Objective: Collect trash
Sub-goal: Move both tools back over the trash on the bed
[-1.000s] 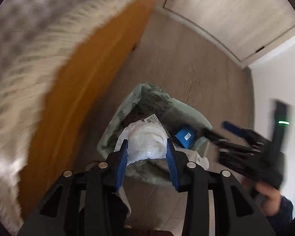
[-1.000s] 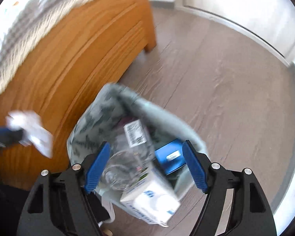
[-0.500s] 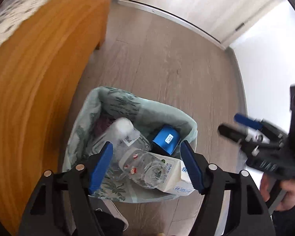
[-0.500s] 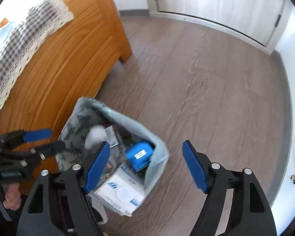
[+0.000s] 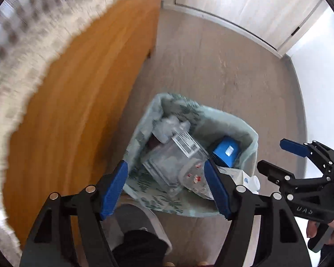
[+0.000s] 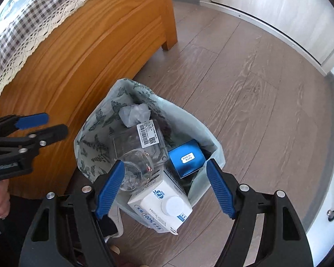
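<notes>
A pale green leaf-print trash bag [image 6: 93, 138] stands open on the wood floor beside the wooden table; it also shows in the left wrist view [image 5: 245, 131]. In it lie a crumpled white wad [image 6: 134, 114], a clear plastic box with a barcode label [image 6: 142, 141], a clear cup [image 6: 135, 170], a blue box [image 6: 186, 159] and a white milk carton [image 6: 160, 207]. My left gripper [image 5: 167, 185] is open and empty just above the bag's near side. My right gripper [image 6: 164, 187] is open and empty over the carton. Each gripper shows in the other's view, left [image 6: 46, 125], right [image 5: 278, 155].
An orange wooden table [image 6: 89, 51] with a checked, lace-edged cloth [image 6: 33, 22] stands left of the bag. White cabinet doors [image 6: 267, 2] run along the far wall. A white wall [image 5: 322, 71] is at the right. Wood floor [image 6: 256, 102] lies beyond the bag.
My left gripper opened and let the white wad go; the wad now lies in the bag at its far side. The left gripper has drawn back a little. The right gripper stays open.
</notes>
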`<state>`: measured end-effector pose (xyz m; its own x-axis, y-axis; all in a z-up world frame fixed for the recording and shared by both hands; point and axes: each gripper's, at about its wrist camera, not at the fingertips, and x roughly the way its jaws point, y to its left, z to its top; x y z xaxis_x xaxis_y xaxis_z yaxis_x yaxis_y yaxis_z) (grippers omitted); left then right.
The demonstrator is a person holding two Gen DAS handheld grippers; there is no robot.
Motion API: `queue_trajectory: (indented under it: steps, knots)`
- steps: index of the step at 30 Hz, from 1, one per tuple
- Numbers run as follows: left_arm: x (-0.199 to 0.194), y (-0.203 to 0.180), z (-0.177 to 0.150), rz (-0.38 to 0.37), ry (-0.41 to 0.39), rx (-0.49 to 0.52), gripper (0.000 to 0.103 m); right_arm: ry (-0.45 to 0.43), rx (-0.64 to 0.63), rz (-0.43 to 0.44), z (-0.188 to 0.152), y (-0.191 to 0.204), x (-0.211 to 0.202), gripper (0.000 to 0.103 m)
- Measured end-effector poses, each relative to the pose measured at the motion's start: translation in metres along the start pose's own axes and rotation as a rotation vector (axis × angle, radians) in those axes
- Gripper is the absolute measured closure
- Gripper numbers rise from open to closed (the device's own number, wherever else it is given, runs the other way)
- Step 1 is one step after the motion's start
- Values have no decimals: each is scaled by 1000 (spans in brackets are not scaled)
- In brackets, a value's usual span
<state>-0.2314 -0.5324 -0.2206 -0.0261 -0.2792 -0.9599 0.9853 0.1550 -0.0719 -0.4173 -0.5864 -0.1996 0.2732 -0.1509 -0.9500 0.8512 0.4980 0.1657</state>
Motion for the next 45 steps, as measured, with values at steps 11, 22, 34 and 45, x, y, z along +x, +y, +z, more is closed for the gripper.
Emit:
queue_trajectory:
  steps: [11, 22, 34, 45]
  knots:
    - [-197, 37, -46, 77, -455, -53, 21, -364, -160, 23, 40, 84, -97, 30]
    - [-361, 215, -173, 298, -704, -429, 13, -512, -473, 341, 46, 294, -152, 27]
    - [-395, 436, -339, 525, -640, -861, 10, -381, -878, 441, 16, 503, -166, 27]
    - [-375, 520, -440, 525, -541, -1213, 10, -409, -1240, 532, -61, 694, -142, 37]
